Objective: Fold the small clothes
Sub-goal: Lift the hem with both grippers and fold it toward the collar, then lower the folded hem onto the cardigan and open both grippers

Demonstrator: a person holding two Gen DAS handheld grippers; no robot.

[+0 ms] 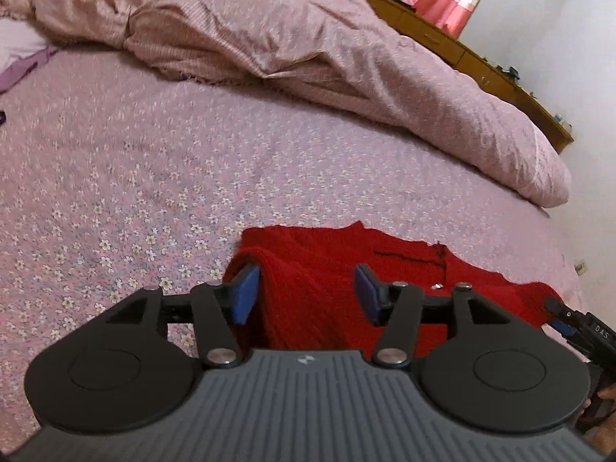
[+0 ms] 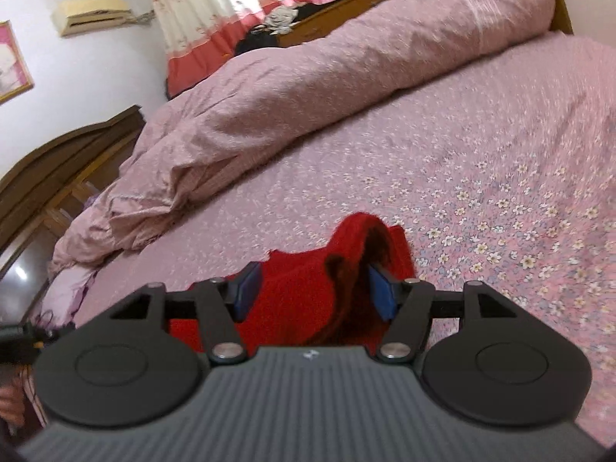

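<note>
On the bed (image 1: 115, 177), both your claws, left claw (image 1: 306, 294) and right claw (image 2: 313, 290), stand released over the red knit garment (image 1: 327, 269); its raised fold may flop open.

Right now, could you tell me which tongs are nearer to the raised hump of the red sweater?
Right. The right tongs stand open around the sweater's raised hump; the left tongs stand open over its flatter part, further away.

The sweater (image 1: 331, 288) lies on the bed (image 1: 154, 177), at 6 o'clock in the left wrist view. The quilt (image 1: 292, 50) is heaped behind it, from 11 to 3 o'clock.
</note>
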